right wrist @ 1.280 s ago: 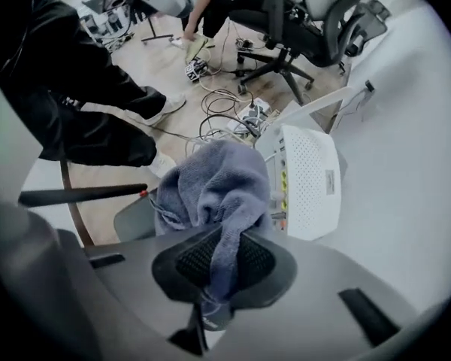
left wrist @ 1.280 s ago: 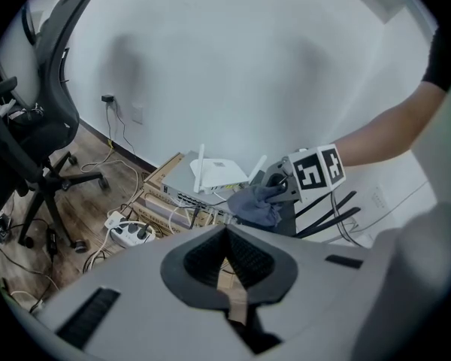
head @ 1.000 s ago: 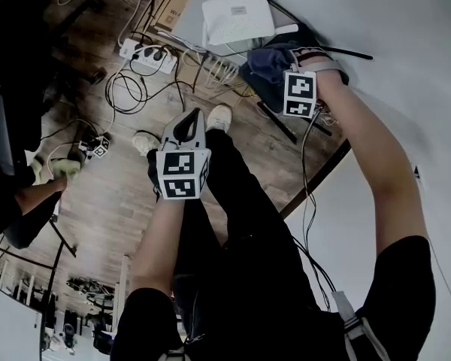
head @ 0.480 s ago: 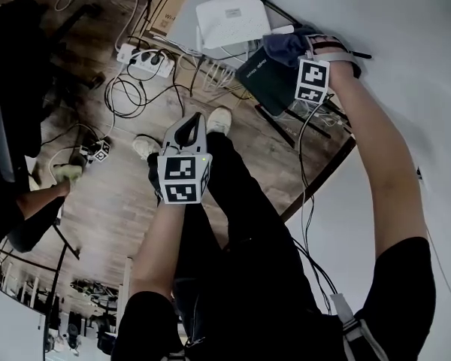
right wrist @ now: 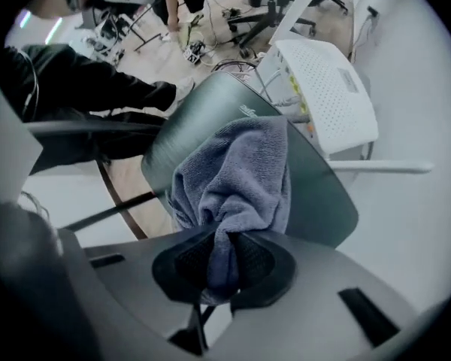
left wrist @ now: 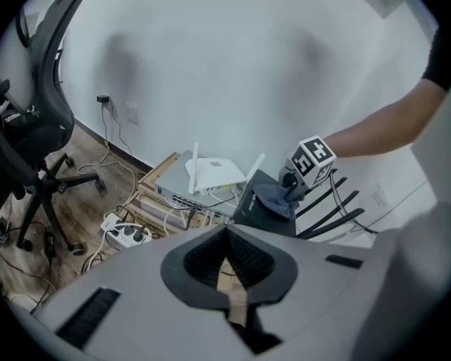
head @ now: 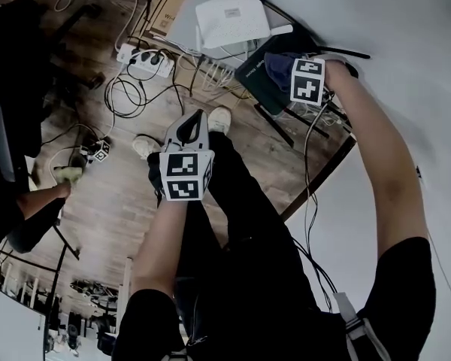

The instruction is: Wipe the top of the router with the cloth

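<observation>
A black router (head: pixel 254 80) lies flat on the floor by the white wall, its dark top (right wrist: pixel 203 119) filling the middle of the right gripper view. A blue-grey cloth (right wrist: pixel 237 179) is bunched on that top, and my right gripper (right wrist: pixel 224 258) is shut on the cloth's near end. From the head view the cloth (head: pixel 279 70) sits just left of the right gripper's marker cube (head: pixel 308 81). My left gripper (head: pixel 186 138) hangs above the person's legs, away from the router, shut and holding nothing. It sees the router (left wrist: pixel 255 201) and cloth (left wrist: pixel 273 198) from afar.
A white router (head: pixel 229 21) with antennas rests on a grey switch and cardboard box (head: pixel 169 2) beside the black one. A power strip (head: pixel 146 60) and tangled cables lie on the wooden floor. The router's black antennas (left wrist: pixel 338 201) stick out right. An office chair (left wrist: pixel 30 141) stands at the left.
My right gripper has dragged the cloth across the black router toward its far right end, uncovering the router's near left part. The left gripper has stayed in place.
</observation>
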`<state>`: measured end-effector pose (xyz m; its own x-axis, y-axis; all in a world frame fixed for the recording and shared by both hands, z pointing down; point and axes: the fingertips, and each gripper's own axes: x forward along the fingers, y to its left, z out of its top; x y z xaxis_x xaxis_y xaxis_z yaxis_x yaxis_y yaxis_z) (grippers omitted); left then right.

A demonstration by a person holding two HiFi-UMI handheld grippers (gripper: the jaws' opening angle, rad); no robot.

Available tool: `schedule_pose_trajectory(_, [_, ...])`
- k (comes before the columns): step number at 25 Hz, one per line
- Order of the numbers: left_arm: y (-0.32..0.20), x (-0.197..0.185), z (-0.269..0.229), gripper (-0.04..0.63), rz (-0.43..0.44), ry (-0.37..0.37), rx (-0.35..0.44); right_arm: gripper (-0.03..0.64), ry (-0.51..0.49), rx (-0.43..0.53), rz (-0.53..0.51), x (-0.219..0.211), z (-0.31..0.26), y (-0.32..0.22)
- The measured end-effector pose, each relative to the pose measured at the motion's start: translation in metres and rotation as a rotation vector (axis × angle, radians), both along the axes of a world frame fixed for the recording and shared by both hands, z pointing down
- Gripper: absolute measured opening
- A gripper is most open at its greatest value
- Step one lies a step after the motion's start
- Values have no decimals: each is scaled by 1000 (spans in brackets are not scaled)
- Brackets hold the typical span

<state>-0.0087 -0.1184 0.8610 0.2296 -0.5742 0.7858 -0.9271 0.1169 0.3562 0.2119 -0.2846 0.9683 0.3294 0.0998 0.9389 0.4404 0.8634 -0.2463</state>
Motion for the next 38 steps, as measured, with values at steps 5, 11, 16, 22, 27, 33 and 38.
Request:
schedule_pose_trajectory(5, [6, -3, 0, -5, -7, 3, -2, 26, 30, -192, 162, -6, -7, 58])
schedule_pose_trajectory(11, [15, -5, -3, -5, -2, 6, 5, 26, 21, -298, 315, -32, -11, 92])
schedule_pose_trajectory(16, [20, -11, -17, -5, 11, 2, 31, 26, -180, -237, 526, -59, -20, 82])
schedule_pose_trajectory(22, [26, -37, -59, -5, 4, -22, 62, 26, -453, -15, 582, -90, -86, 46])
schedule_pose_trajectory(27, [15, -70, -131, -5, -87, -45, 117, 26, -664, 224, 745, -87, -181, 28])
schedule_pose_trajectory(33, [-8, -110, -255, -5, -165, -46, 213, 26, -970, 455, 1013, -80, -325, 46])
schedule_pose_trajectory(38, [-5, -109, -358, -5, -105, -84, 313, 26, -1269, 560, 1214, -94, -446, 71])
